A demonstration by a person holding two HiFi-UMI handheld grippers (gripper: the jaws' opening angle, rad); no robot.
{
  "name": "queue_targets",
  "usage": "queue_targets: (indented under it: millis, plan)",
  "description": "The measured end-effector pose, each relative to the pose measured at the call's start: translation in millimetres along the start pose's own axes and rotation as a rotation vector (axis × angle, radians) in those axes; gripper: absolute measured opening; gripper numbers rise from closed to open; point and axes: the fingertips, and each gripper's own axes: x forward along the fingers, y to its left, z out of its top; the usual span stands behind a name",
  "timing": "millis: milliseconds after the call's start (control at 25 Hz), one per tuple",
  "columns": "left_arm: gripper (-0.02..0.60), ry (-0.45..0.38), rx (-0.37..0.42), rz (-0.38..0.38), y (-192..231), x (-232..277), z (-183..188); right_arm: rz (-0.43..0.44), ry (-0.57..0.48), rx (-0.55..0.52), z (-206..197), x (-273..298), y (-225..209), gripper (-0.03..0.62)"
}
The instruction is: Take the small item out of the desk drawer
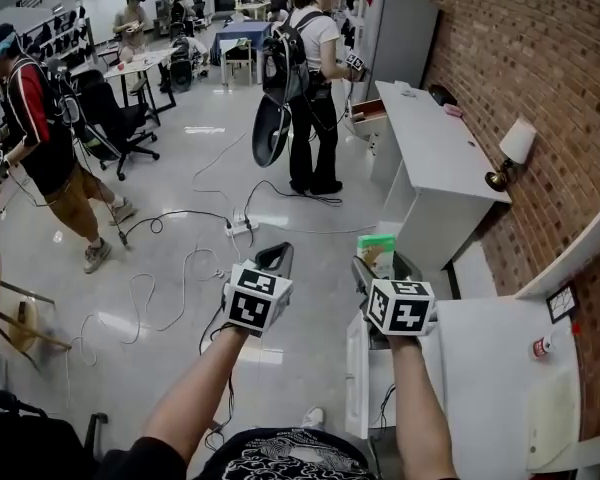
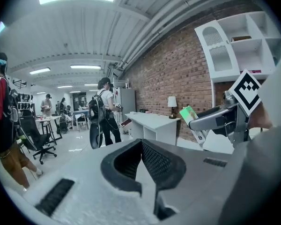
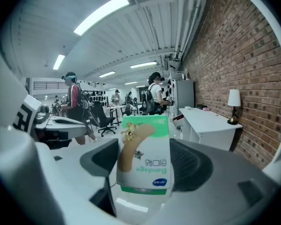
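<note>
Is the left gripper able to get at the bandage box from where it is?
Likely yes: the left gripper is empty, beside the right gripper holding the bandage box, nothing between.

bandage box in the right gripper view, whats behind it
The right hand-held gripper clamps the bandage box. Past its edges show a white desk, a lamp and a person with a backpack. The floor straight behind is covered.

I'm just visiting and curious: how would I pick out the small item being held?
Follow the brick wall down to the nearest white desk; the right gripper is raised by its left edge. Clamped between its jaws is a small bandage box, white and green with a tan plaster pictured on it. The left gripper next to it holds nothing.
</note>
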Motion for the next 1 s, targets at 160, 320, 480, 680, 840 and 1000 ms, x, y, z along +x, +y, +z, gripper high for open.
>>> queue_targets:
  millis: [160, 320, 480, 680, 840, 1000]
  plan:
    - [0.005, -0.022, -0.009, 0.044, 16, -12, 4, 0.051, -0.053, -0.027, 18, 5, 27, 0.344]
    - [0.005, -0.022, -0.013, 0.065, 22, -20, 3, 0.074, -0.076, -0.064, 26, 7, 41, 0.344]
    - [0.005, -0.024, -0.014, 0.075, 28, -28, 3, 0.089, -0.088, -0.072, 32, 7, 55, 0.344]
    - [0.005, -0.026, -0.017, 0.075, 27, -30, 1, 0.1, -0.1, -0.074, 36, 4, 61, 0.344]
    - [0.005, -0.029, -0.016, 0.072, 27, -34, 2, 0.097, -0.11, -0.081, 40, 0, 64, 0.344]
    - [0.005, -0.029, -0.014, 0.07, 24, -37, 2, 0.094, -0.111, -0.084, 40, -4, 64, 0.344]
